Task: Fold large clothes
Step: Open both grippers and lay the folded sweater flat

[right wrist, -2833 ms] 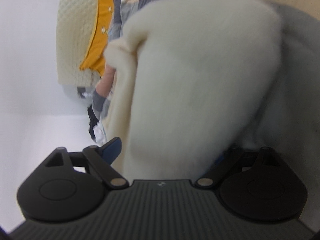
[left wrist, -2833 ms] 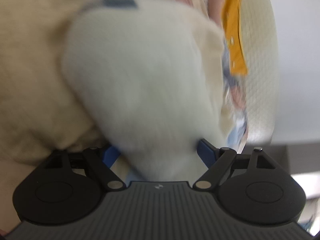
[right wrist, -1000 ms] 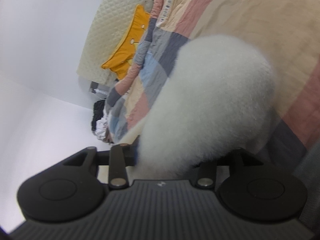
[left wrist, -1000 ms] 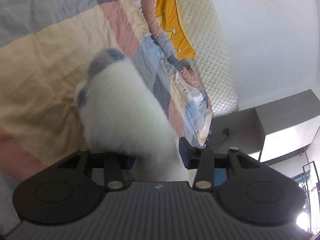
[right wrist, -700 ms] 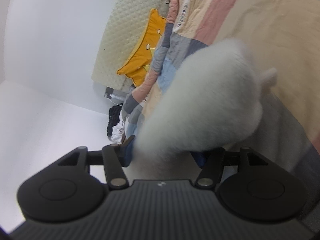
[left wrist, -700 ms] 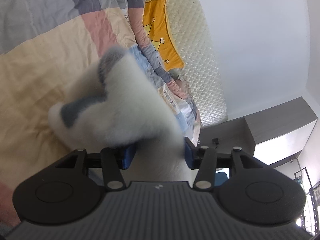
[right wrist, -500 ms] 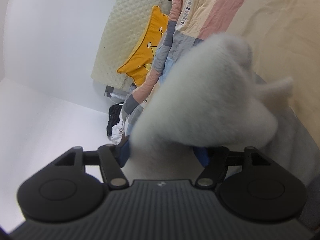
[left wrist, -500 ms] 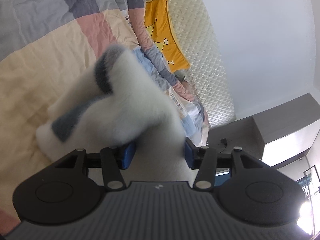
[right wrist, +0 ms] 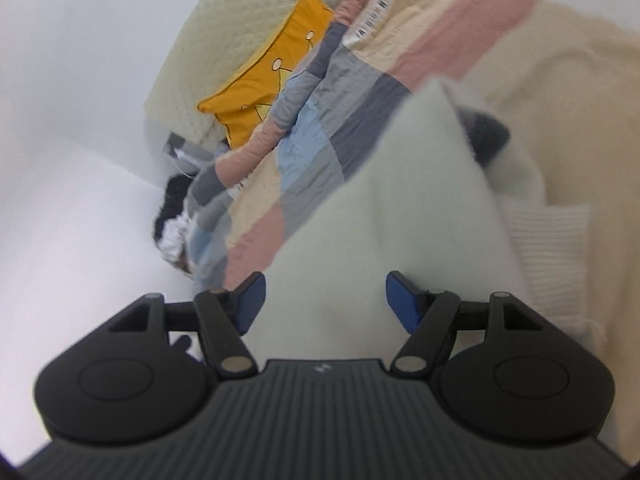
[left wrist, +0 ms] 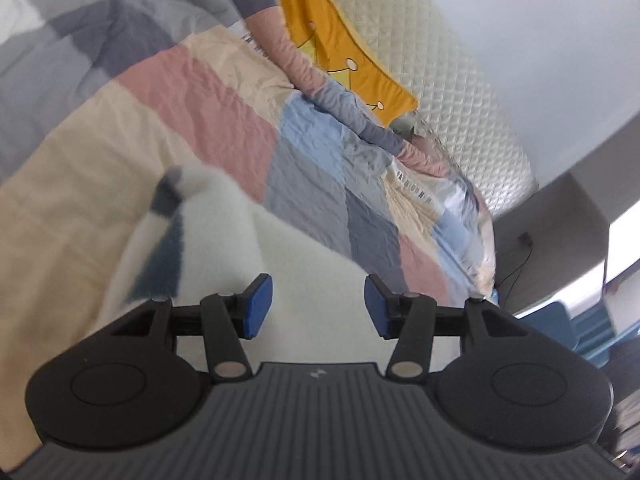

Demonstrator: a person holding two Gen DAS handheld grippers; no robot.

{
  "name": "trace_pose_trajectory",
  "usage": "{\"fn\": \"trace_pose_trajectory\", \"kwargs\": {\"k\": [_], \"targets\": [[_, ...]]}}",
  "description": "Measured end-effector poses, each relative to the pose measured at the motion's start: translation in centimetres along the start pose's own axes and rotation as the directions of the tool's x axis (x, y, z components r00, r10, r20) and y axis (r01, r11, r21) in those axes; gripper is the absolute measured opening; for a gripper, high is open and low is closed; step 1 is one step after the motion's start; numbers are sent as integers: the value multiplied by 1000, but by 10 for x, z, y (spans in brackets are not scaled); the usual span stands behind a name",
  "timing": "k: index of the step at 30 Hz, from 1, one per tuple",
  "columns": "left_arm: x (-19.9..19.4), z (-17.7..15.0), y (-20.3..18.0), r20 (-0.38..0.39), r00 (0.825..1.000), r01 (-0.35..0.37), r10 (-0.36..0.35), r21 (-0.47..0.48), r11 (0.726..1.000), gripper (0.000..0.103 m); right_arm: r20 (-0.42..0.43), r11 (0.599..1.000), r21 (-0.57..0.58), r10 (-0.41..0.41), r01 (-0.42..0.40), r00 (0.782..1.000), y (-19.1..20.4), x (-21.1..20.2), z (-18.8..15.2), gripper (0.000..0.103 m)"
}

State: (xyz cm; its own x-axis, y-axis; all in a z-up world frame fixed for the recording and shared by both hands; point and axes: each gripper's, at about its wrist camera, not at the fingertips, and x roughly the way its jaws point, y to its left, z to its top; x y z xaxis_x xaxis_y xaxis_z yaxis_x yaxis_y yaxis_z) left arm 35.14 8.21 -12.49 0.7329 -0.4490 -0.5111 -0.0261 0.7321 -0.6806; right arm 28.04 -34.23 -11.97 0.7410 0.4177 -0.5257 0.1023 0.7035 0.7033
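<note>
A white fleece garment [left wrist: 224, 232] with grey trim [left wrist: 168, 196] lies bunched on the patchwork quilt [left wrist: 192, 92]. My left gripper [left wrist: 318, 304] hangs just above its near edge, open, with both blue pads bare and fleece showing in the gap below them. In the right wrist view the same white fleece [right wrist: 420, 200] fills the middle, its grey trim [right wrist: 486, 136] at the far end and a cream ribbed cuff [right wrist: 548, 248] to the right. My right gripper [right wrist: 324, 300] stands wide and its jaws are closing; fleece lies between them but the pads do not press it.
The quilt [right wrist: 320, 120] covers a bed. A yellow crown pillow [left wrist: 340, 52] [right wrist: 272, 80] leans on a quilted cream headboard [left wrist: 460, 80]. Dark clothes [right wrist: 172, 208] lie beyond the bed's edge. A grey cabinet [left wrist: 560, 220] stands past the bed's far corner.
Both grippers held the fleece a second ago; their jaws have widened and let go. The garment has dropped onto the quilt and both grippers have drawn back from it.
</note>
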Motion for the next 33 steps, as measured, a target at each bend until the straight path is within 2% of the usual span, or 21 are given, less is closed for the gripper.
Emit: {"fn": "trace_pose_trajectory", "kwargs": {"k": [3,6,9,11,13,19,22,24,28,33], "targets": [[17,1,-11,5,999,-37,37,108,993,56,21,987,-143,-77,79,997,13,13,4,68],[34,-5,-25,48,990,-137,129,241,961,56,34,940,-298,-160,163,986,26,33,3,68],[54,-13,-26,12,990,-139,142,306,942,56,40,901,-386,-198,198,979,30,48,-2,68],[66,-22,-26,7,984,-168,178,367,915,56,37,884,-423,-202,198,979,27,55,-6,70],[77,-27,-23,6,980,-185,199,396,899,57,41,867,-455,-207,203,977,22,63,-11,70],[92,-35,-13,16,978,-197,209,406,892,57,77,850,-475,-215,225,974,19,76,-16,70],[79,-44,-15,45,978,-202,202,407,891,57,117,830,-502,-215,245,970,25,69,-27,70],[65,-46,-18,52,979,-200,196,402,893,57,129,830,-500,-212,249,969,28,61,-31,69],[32,-55,-31,84,970,-242,229,452,859,56,128,847,-487,-171,212,977,37,37,-35,70],[-14,-71,-46,124,975,-220,183,479,849,56,159,850,-487,-140,201,977,49,0,-49,70]]}}
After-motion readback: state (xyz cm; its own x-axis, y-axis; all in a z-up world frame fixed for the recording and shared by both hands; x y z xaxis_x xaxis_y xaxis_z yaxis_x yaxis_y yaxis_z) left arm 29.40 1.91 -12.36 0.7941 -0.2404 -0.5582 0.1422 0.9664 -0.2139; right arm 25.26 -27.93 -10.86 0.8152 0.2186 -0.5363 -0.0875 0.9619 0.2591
